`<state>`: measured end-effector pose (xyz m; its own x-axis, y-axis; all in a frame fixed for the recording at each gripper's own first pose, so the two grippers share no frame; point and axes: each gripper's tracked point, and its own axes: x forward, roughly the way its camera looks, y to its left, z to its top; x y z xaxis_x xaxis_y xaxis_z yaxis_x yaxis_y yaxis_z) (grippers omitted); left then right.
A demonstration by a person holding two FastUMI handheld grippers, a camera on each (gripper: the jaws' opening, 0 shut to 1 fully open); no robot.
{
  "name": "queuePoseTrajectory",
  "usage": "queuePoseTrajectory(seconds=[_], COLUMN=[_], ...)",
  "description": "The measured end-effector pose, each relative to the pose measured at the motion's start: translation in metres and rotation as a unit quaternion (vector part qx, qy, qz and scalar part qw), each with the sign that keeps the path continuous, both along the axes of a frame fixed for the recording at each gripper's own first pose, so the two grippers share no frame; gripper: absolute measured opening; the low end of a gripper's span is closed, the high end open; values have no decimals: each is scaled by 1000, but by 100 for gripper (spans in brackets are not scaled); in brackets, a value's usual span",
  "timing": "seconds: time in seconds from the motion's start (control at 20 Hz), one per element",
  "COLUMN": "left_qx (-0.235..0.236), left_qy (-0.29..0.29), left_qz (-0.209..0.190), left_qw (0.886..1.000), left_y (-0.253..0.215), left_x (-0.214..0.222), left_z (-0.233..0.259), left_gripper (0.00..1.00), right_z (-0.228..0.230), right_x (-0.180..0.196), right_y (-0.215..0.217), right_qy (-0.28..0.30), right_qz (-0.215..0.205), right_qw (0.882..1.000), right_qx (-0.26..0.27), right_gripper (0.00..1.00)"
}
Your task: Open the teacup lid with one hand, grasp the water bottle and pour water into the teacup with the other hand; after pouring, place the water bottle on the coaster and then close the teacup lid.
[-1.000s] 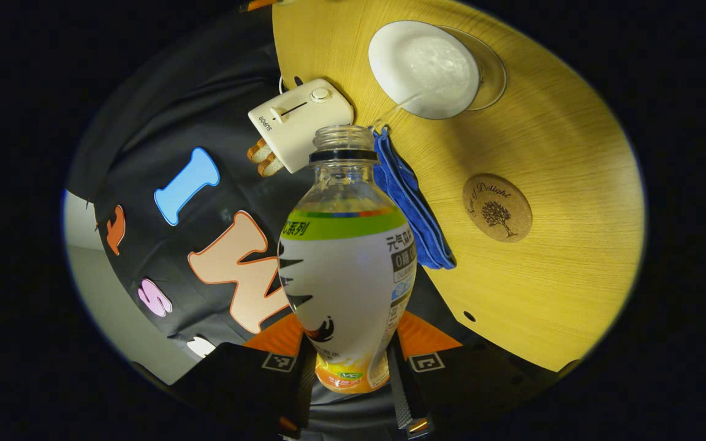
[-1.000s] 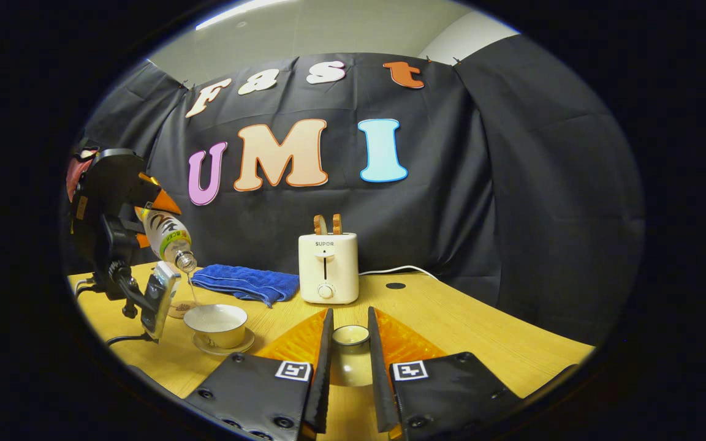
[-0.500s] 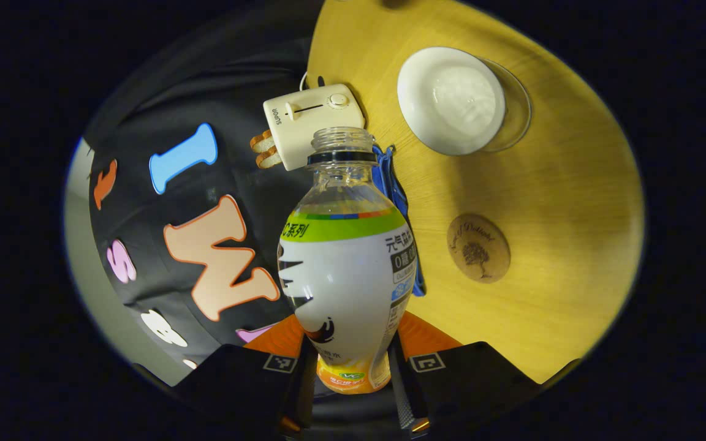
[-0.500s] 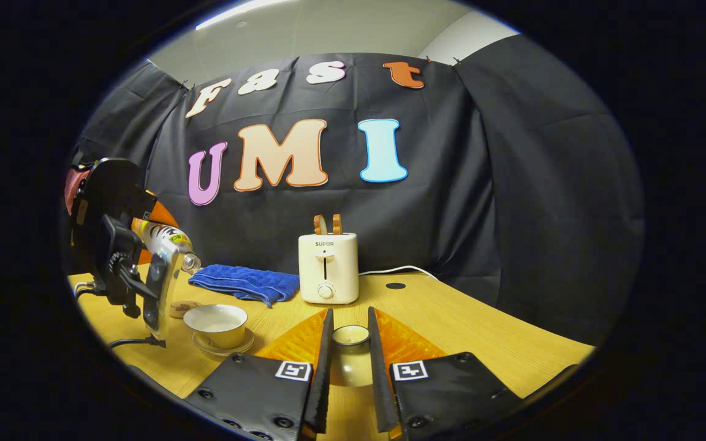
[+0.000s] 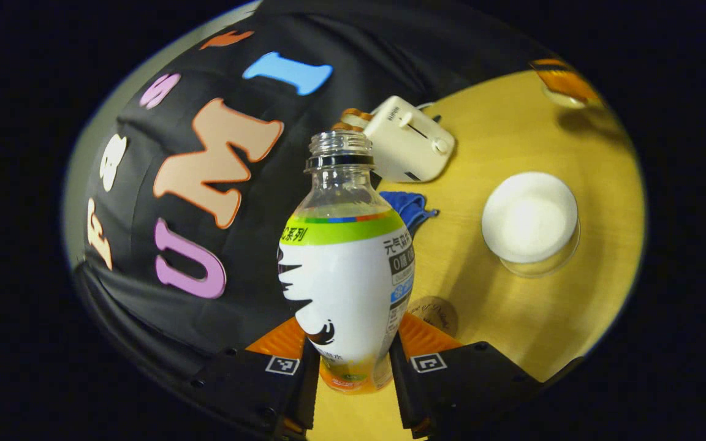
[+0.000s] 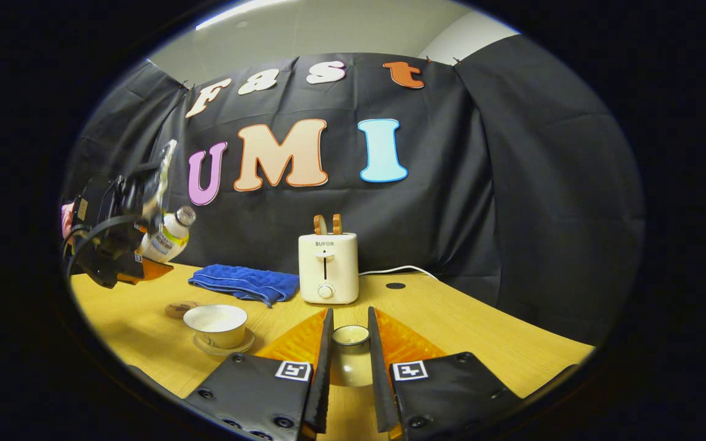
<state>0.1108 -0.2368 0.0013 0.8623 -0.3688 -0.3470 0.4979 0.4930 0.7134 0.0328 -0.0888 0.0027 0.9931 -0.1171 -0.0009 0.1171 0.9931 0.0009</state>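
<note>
The left claw (image 5: 353,373) pinches the water bottle (image 5: 345,269) low on its body, a finger pressed against each side, and the uncapped neck points straight ahead of it. In the right gripper view this claw (image 6: 121,236) hangs in the air above the far left part of the desk (image 6: 451,331), with the bottle (image 6: 166,236) tilted neck-up. Ahead and to the right of the left claw sits the open teacup (image 5: 529,217) on its saucer (image 5: 540,264), and the coaster (image 5: 432,313) lies just beyond its right finger, partly hidden. A toaster (image 5: 407,146) and a blue towel (image 5: 411,207) lie past the bottle's neck.

The right claw (image 6: 350,361) grips the teacup lid (image 6: 350,335) between its two fingers, close above the desk. The teacup (image 6: 216,324) stands ahead and to its left.
</note>
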Motion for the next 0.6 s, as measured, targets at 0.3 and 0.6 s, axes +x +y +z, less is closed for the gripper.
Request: queuePoseTrajectory(seconds=[0.3,0.6], left_qx=[-243,-330], left_qy=[65,87], left_qz=[15,39], left_qw=[968,939], left_y=[-20,-29], left_x=[0,18], left_z=[1,-23], left_gripper=[50,50], right_z=[0,-1], right_x=[0,0], right_y=[0,0], right_qy=[1,1], right_qz=[-1,-2], right_qw=[1000,1000], right_qx=[0,0], right_gripper=[34,34])
